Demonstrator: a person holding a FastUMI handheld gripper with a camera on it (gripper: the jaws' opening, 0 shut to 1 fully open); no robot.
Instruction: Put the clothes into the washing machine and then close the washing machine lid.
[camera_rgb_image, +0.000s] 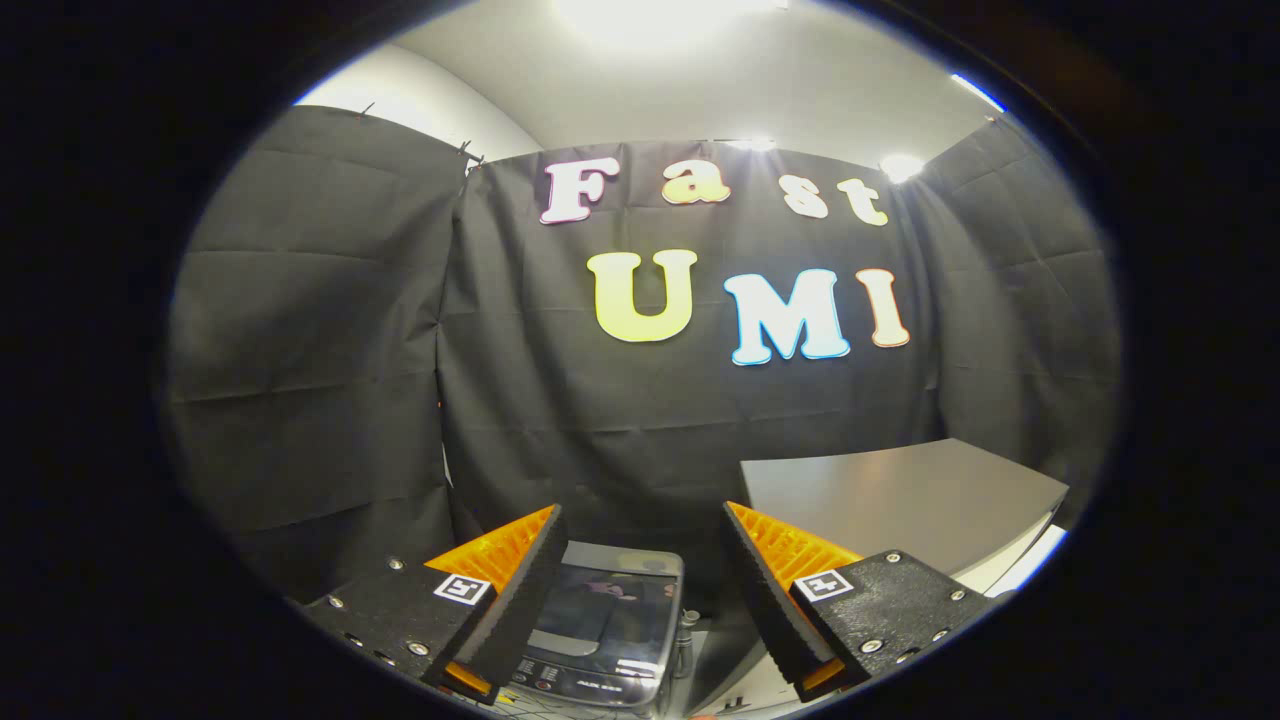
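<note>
the washing machine (605, 625) sits low and near, just ahead of the fingers, its dark glass lid (600, 600) down. the gripper (645, 530) holds its fingers wide apart, empty. a grey table (900, 500) stands right, black cloth wall (600, 400) far behind.

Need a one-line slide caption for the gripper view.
Open gripper held above small grey top-loading washing machine, lid down, beside grey table.

Bright ceiling glare, fisheye-warped edges, sharp focus
</note>
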